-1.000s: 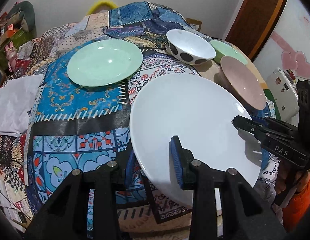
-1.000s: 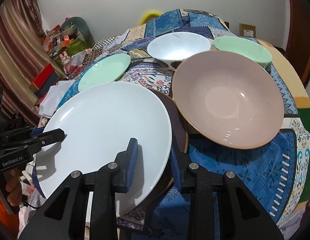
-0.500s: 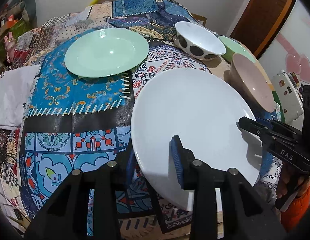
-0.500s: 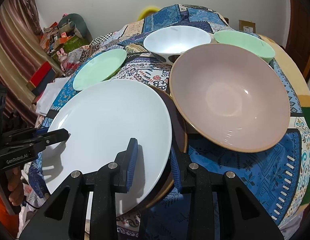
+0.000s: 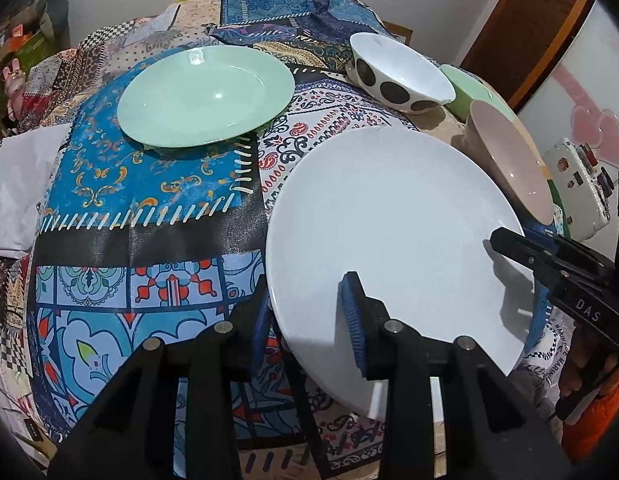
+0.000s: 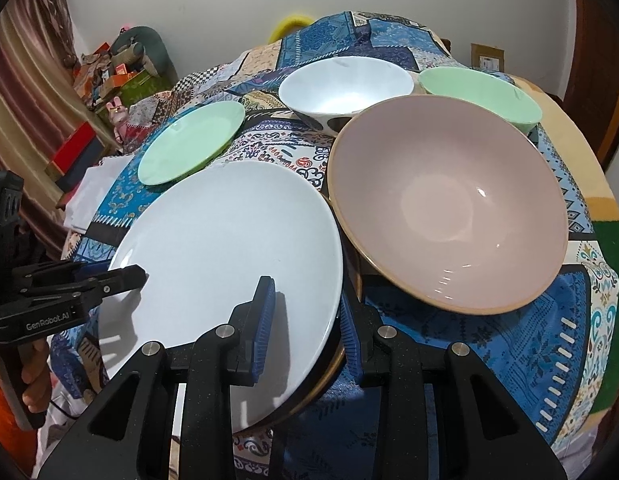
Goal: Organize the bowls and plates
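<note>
Nearest the cameras, at the front edge of the round table under its patchwork-print cloth (image 5: 149,236), a large round white ceramic plate (image 5: 393,240) was gripped from two sides at once. At its near rim the left gripper (image 5: 309,316) pinched it, one blue-padded finger above the plate and the other below the edge. At the opposite rim the right gripper (image 6: 305,320) was likewise clamped on it, one pad on the white face and the other under a dark, brown-edged rim (image 6: 329,376) lying directly beneath the plate; whether that was a second dish could not be told. A hand (image 6: 35,380) with an orange sleeve showed behind the left gripper's handle. Just beside the white plate, on its right in the right wrist view, stood a wide pink bowl with a tan rim (image 6: 449,208), touching or nearly touching the plate. Farther back on the left lay a pale green round plate (image 5: 205,96), well apart from the white one. Beyond these stood a white bowl with black dots on its outside (image 5: 401,72), and just beside it a pale green bowl (image 6: 481,92) at the far right.
</note>
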`<state>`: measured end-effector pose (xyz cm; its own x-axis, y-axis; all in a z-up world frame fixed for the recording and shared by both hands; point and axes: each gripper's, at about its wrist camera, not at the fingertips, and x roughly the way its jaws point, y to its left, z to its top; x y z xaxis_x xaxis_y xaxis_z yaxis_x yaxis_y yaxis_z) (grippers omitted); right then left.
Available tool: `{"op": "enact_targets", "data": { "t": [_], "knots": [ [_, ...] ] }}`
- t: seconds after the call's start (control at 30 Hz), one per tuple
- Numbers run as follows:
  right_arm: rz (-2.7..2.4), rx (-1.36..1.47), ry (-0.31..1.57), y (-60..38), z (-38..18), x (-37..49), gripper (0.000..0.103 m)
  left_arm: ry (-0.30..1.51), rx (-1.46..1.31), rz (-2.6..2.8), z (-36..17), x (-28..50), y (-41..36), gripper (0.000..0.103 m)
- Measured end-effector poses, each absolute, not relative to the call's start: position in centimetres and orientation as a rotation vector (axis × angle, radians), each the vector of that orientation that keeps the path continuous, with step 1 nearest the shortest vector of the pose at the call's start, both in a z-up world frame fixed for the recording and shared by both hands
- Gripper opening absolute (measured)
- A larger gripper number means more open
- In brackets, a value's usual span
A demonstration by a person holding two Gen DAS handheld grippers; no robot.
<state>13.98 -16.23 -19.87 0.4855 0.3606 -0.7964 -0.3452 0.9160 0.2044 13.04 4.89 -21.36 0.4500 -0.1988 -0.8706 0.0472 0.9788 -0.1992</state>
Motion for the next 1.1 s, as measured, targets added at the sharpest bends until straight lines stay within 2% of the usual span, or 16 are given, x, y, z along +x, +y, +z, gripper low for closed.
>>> {"op": "enact_targets", "data": {
  "t": [0.8, 1.0, 1.1],
  "knots": [
    [0.412, -0.025, 0.941, -16.5, -19.0, 13.3, 0.030, 1.077, -0.098, -0.142, -21.2, 12.8, 3.9, 0.034],
    [0.432, -0.019, 0.923, -16.1, -18.2, 13.1, 0.030, 1.005, -0.068, -0.109, -18.9, 11.8, 4.9, 0.035],
    [0.444, -0.014, 0.904, -15.9, -17.4, 13.1, 0.030, 0.961, -0.071, -0.082, -17.1, 11.5, 5.9, 0.040]
  ]
}}
